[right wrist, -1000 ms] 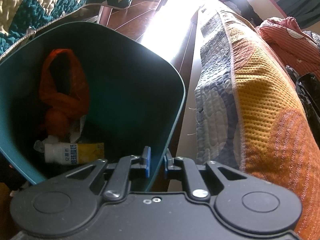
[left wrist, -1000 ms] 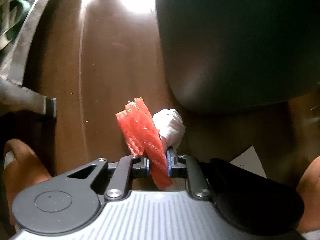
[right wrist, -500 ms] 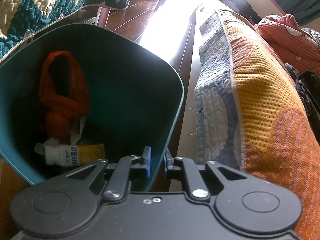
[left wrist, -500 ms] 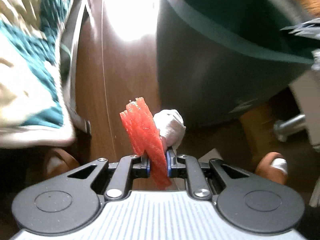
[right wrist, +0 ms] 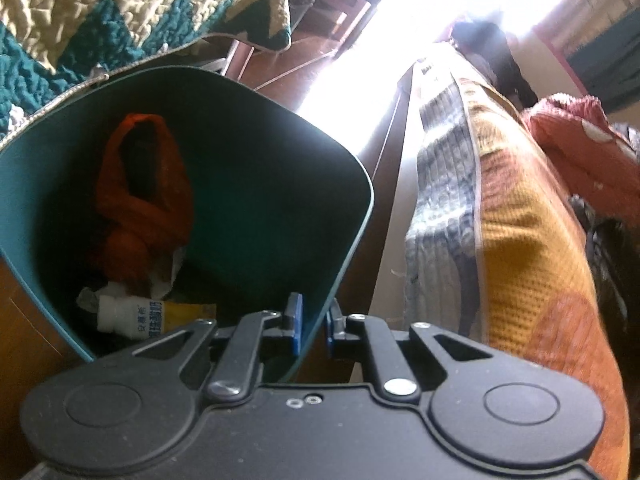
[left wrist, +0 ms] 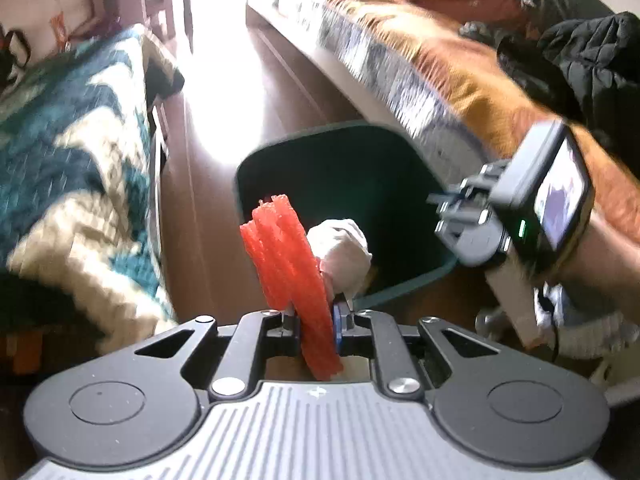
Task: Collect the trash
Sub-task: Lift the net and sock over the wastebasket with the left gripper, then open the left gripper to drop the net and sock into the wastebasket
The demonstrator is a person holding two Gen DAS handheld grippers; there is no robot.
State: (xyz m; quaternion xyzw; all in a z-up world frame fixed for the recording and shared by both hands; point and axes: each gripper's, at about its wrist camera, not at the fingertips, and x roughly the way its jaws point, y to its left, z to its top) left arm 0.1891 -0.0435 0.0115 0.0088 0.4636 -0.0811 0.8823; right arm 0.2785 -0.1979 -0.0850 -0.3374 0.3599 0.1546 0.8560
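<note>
A quilted bed [right wrist: 532,240] runs along the right, a zigzag blanket [left wrist: 76,168] on the left, wooden floor [left wrist: 248,92] between. The green bin [right wrist: 256,184] stands tilted on that floor, its rim clamped by the right gripper [right wrist: 314,322]; inside lie an orange bag [right wrist: 140,200] and a small bottle [right wrist: 132,318]. The left gripper [left wrist: 316,322] pinches a red wrapper [left wrist: 288,260] (a white wad [left wrist: 340,250] with it) above the bin's near edge.
</note>
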